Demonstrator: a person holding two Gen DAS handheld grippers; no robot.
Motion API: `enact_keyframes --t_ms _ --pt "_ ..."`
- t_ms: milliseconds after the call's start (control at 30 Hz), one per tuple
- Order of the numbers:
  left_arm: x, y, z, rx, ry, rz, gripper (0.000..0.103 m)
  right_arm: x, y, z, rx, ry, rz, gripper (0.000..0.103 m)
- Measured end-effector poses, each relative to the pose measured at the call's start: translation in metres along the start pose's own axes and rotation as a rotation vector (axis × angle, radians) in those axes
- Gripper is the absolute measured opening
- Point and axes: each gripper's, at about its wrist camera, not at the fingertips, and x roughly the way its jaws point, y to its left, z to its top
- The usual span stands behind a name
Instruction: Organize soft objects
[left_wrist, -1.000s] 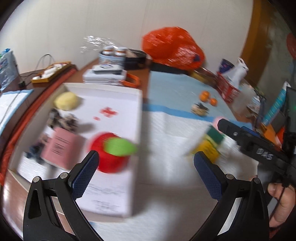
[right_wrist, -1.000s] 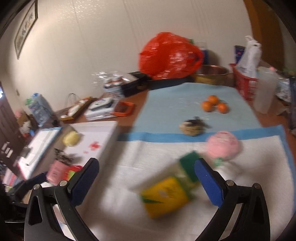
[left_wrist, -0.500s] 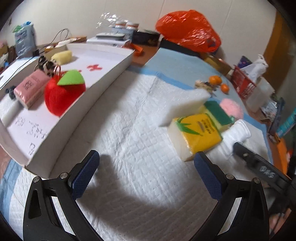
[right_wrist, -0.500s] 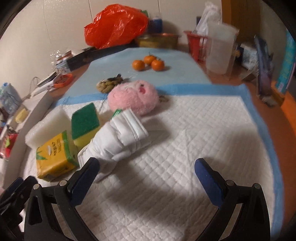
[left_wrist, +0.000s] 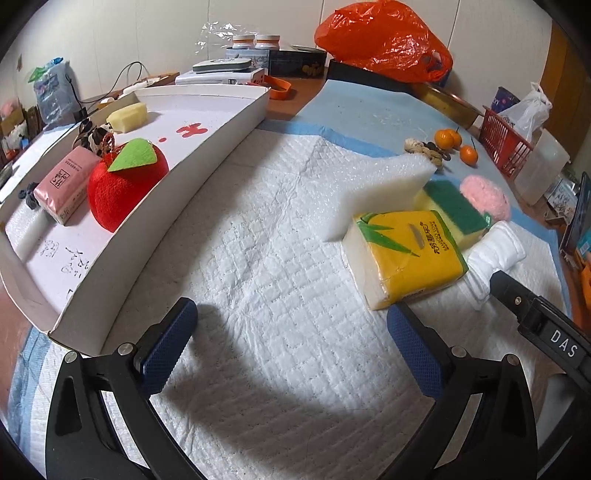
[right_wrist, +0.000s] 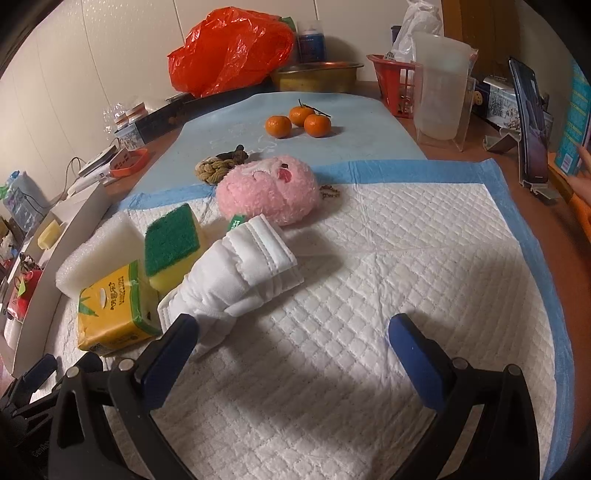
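Note:
A white box lid (left_wrist: 207, 155) at the left holds a red plush apple (left_wrist: 122, 184), a pink tissue pack (left_wrist: 62, 188), a yellow sponge (left_wrist: 127, 117) and a patterned scrunchie (left_wrist: 92, 134). On the white quilted pad (left_wrist: 258, 295) lie a yellow tissue pack (left_wrist: 406, 258), a white foam block (left_wrist: 380, 188), a green-and-yellow sponge (right_wrist: 171, 247), a rolled white cloth (right_wrist: 236, 280) and a pink plush (right_wrist: 269, 190). My left gripper (left_wrist: 291, 347) is open and empty, low over the pad, its right finger near the yellow pack. My right gripper (right_wrist: 293, 350) is open and empty, its left finger at the cloth's near end.
Three oranges (right_wrist: 299, 122) and a knotted rope piece (right_wrist: 218, 166) lie on the blue mat beyond. A red plastic bag (right_wrist: 229, 48), brass bowl (right_wrist: 317, 75), red basket (right_wrist: 395, 85) and clear jug (right_wrist: 441, 96) stand at the back. A phone on a stand (right_wrist: 528, 122) is at the right.
Both grippers dropped from a high view to low over the pad. The left one swung from the box lid toward the yellow pack; the right one neared the white cloth. Both stayed open.

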Motion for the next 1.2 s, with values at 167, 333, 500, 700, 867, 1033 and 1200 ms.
enact_keyframes --t_ms 167,333,500,700,867,1033,1200 --pt "0.0003 -0.0008 -0.0002 0.009 0.004 0.011 0.103 -0.0002 0.0 -0.0002 -0.001 0.0 -0.001 0.103" --pt "0.0002 -0.0018 -0.0005 0.015 0.007 0.018 0.103 0.0001 0.0005 -0.0002 -0.001 0.0 -0.001 0.103" --pt "0.0015 -0.0034 -0.0003 0.024 0.011 0.03 0.103 -0.0001 -0.0003 -0.0003 -0.001 0.0 -0.001 0.103" --pt "0.0015 -0.0037 0.0001 0.021 0.01 0.027 0.103 -0.0002 -0.0003 -0.0003 -0.001 0.0 -0.001 0.103" --pt "0.0016 -0.0035 -0.0001 0.023 0.011 0.028 0.103 -0.0003 -0.0003 -0.0002 -0.001 0.0 -0.001 0.103" --pt "0.002 -0.0035 -0.0005 0.027 0.013 0.034 0.103 -0.0002 0.0001 -0.0002 -0.001 0.0 -0.001 0.103" --pt "0.0024 -0.0036 -0.0004 0.024 0.012 0.031 0.103 -0.0004 -0.0004 -0.0002 -0.001 0.0 -0.002 0.103"
